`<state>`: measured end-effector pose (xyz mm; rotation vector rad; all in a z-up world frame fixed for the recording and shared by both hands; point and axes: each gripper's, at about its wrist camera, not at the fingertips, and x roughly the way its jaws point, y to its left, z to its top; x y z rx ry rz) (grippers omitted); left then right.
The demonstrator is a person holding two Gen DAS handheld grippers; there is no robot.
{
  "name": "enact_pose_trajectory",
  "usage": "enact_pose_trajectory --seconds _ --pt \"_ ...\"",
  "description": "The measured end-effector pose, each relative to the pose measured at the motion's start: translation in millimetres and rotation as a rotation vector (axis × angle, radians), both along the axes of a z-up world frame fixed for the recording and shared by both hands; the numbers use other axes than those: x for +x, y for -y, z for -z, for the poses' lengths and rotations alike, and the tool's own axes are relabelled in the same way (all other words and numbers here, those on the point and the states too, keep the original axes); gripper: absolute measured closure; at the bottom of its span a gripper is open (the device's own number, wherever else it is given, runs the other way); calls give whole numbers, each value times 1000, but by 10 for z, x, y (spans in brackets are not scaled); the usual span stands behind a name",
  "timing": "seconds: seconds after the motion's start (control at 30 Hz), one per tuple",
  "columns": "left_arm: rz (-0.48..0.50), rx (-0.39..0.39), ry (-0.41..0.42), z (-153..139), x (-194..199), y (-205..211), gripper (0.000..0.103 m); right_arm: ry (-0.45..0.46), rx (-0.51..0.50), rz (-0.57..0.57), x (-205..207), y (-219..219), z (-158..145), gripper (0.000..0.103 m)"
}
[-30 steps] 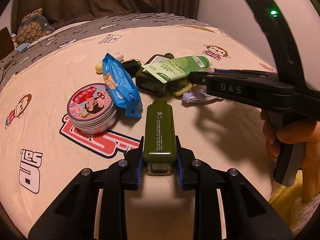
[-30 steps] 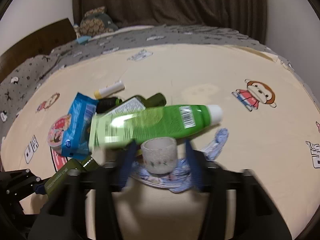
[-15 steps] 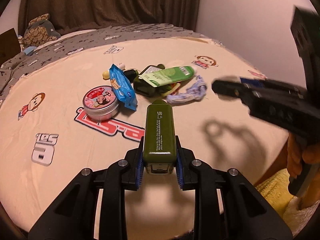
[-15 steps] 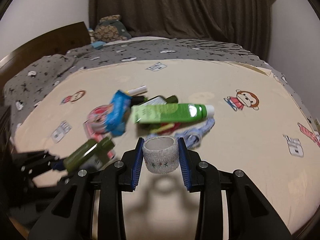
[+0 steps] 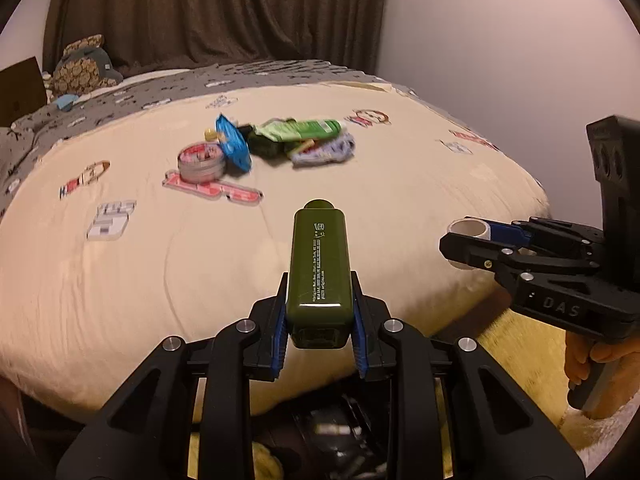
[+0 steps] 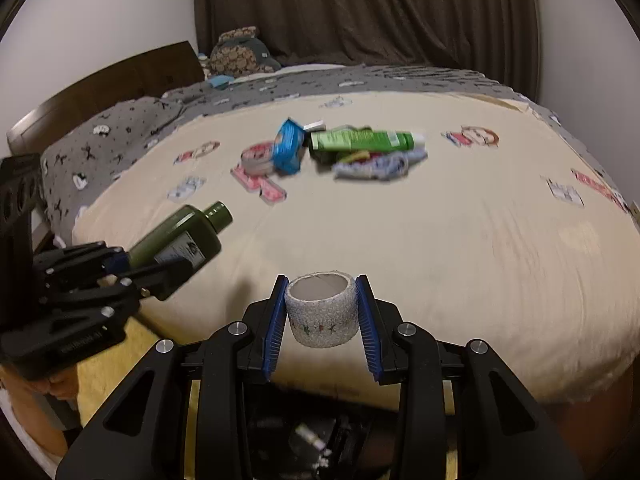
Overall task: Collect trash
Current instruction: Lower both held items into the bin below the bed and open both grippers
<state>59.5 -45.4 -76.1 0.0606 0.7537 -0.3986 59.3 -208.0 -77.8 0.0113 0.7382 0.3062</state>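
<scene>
1. The dark green bottle (image 5: 319,270) sits pinched by its base between the blue pads of the left gripper (image 5: 320,320), cap pointing away toward the bed; it hangs over the near edge of the cream bedspread (image 5: 160,280).
2. The small white tape roll (image 6: 321,310), with a row of little stars along its lower edge, is squeezed between the pads of the right gripper (image 6: 322,320) — open end up, also above the near edge of the bed.
3. From the left wrist view the right gripper shows at the right side, carrying the roll, with a hand (image 5: 600,364) around its grip; from the right wrist view the left gripper and its bottle show at the left.
4. Well apart from both grippers, near the middle of the bedspread, lies the rest of the litter in a loose heap: a round pink-topped tin (image 5: 200,159), a blue snack packet (image 5: 233,146) leaning on it, a green tube (image 6: 366,141) atop a dark bottle, and a crumpled bluish wrapper (image 6: 376,168) — all blurred.
5. Below both grippers, at the foot of the bed, is a dark opening (image 6: 316,440) holding some pale scraps; what it is cannot be told.
6. Behind the bed hang brown curtains (image 5: 216,12); a plush toy (image 5: 82,65) sits by the grey pillows.
</scene>
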Motion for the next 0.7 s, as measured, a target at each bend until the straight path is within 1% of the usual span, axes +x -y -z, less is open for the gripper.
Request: enact_pose_trajectory --seconds 0.07,0.17,0.33,0.47,0.53,0.7 --pt "4 0 -13 47 -80 7 79 -12 -18 9 -89 -9 82 68" --pt "23 -4 -54 171 -221 17 79 -47 -23 15 -204 -19 221 68" --pt "77 -2 -161 511 -386 116 79 -137 -7 15 -330 -49 522 68" --pt "86 6 -245 790 -402 175 79 -209 -13 25 -348 -62 768 68" --pt "84 18 -299 974 -383 196 79 -255 -27 40 -319 -76 915 68" --pt "75 38 -425 1384 -291 228 79 -382 -7 43 -257 -43 1265 68"
